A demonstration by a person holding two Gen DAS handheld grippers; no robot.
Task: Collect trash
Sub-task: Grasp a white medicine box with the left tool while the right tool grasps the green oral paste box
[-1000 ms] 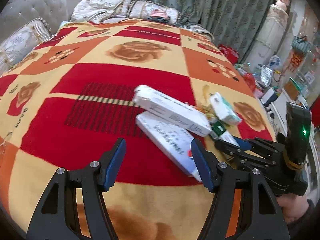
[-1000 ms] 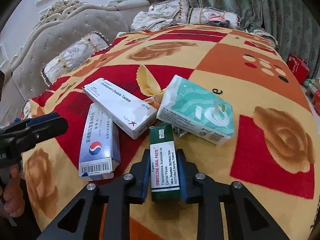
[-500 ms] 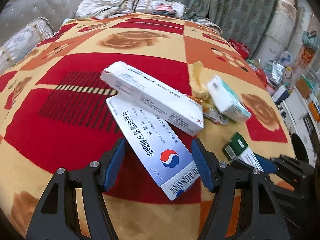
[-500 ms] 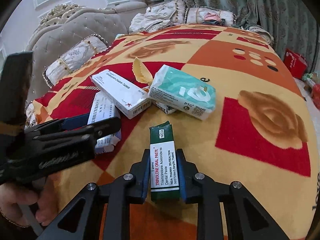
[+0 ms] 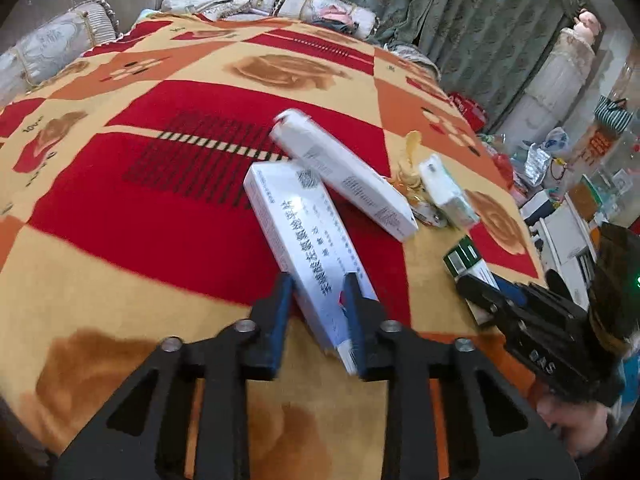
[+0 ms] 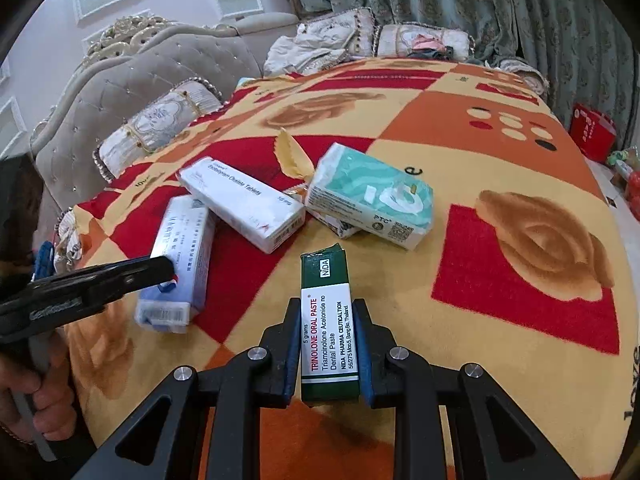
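Note:
My left gripper (image 5: pixel 318 286) is shut on the near end of a white and blue medicine box (image 5: pixel 304 236), which shows tilted in the right wrist view (image 6: pixel 180 256). My right gripper (image 6: pixel 326 312) is shut on a green and white oral paste box (image 6: pixel 326 320), held just above the blanket; it also shows in the left wrist view (image 5: pixel 466 258). A second white tablet box (image 6: pixel 240 202) lies across the far end of the blue one. A teal tissue pack (image 6: pixel 372 196) and a yellow wrapper (image 6: pixel 294 156) lie beyond.
Everything sits on a red, orange and yellow blanket (image 6: pixel 500 152) over a sofa with grey tufted back (image 6: pixel 120 80) and cushions (image 6: pixel 160 124). Curtains hang behind. The blanket's right edge drops to cluttered floor items (image 5: pixel 560 184).
My left gripper moved forward and closed on the blue and white box, which now tilts up. My right gripper keeps holding the green box, drawn slightly back from the pile.

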